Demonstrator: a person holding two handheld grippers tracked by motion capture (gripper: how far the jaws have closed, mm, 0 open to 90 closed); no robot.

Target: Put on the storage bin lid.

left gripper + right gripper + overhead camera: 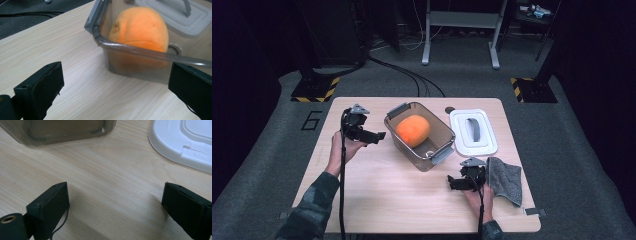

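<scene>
A light wooden table (377, 200) stands on grey carpet, its near half bare between the two hand-held tools. The left gripper (379, 135) hovers by the table's left side, jaws spread wide and holding nothing, pointed at the left wall of a clear grey container (439, 131) that sits just behind the table's middle, turned at an angle to the edges. In the left gripper view the container's rim runs between the open jaws, close ahead but not touched. Inside the container lies a round orange object (412, 130), filling most of the far end; a small pale item near the container's near corner is too small to make out. The white lid (472, 131) with a grey handle lies flat just right of the container, toward the far right corner, apart from it. The right gripper (452, 183) rests low near the front right part of the table, jaws likewise wide and empty over bare wood, the container's near corner a little way ahead of it. A grey cloth (504, 180) lies crumpled just beside that gripper, close to the right edge.
</scene>
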